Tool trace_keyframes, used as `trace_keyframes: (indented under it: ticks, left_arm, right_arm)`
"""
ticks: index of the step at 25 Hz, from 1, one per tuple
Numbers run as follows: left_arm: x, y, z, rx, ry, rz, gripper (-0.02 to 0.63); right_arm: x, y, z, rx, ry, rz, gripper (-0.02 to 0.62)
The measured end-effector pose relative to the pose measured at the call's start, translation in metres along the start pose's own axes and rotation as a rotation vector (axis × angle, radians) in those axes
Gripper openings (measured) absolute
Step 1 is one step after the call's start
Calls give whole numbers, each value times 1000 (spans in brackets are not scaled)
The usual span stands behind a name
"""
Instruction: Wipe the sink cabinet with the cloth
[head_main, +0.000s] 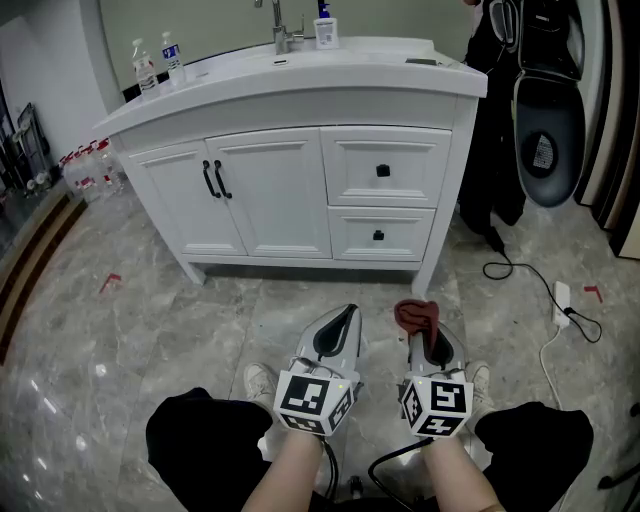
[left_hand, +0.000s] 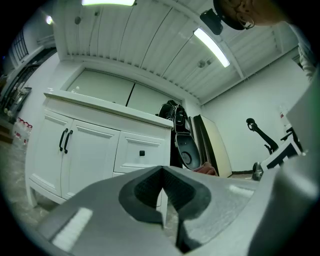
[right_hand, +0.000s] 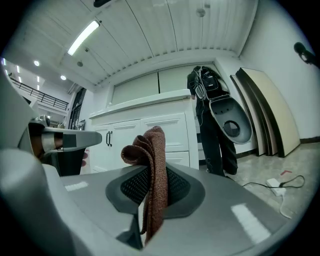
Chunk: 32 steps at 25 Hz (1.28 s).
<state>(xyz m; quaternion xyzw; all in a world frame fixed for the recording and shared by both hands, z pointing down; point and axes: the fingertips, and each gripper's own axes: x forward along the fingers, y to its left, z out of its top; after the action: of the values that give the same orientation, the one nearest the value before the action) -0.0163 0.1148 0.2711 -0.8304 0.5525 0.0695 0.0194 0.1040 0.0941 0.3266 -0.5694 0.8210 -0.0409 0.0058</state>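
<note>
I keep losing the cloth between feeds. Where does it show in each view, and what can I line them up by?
Head view: cloth at lower centre-right, bunched on the floor side of the cabinet.
Left gripper view: probably the small reddish patch right of centre; too little shows to be sure.
Right gripper view: cloth dead centre, pinched between the jaws.
Shared landmark: the pair of black door handles.

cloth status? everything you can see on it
The cloth is reddish-brown with a coarse, woven, towel-like texture. It is folded and bunched, clamped between the shut jaws of the right gripper. Its top fold sticks up above the jaws and an edge hangs down between them. It is held in front of the white sink cabinet, apart from it, and touches nothing but the gripper.
</note>
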Motion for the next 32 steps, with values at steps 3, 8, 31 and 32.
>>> trace_keyframes:
  ticks: [3, 8, 31, 32]
  left_arm:
    - [3, 1, 1, -4, -5, 0, 0]
    - [12, 11, -5, -35, -12, 7, 0]
    - [158, 133, -35, 50, 18, 44, 0]
    - [163, 138, -34, 58, 17, 43, 0]
  right_arm:
    - [1, 0, 1, 13, -13, 3, 81]
    - [15, 2, 0, 20, -23, 7, 81]
    - [234, 8, 26, 83, -57, 110, 81]
    - [243, 13, 36, 79, -76, 126, 81]
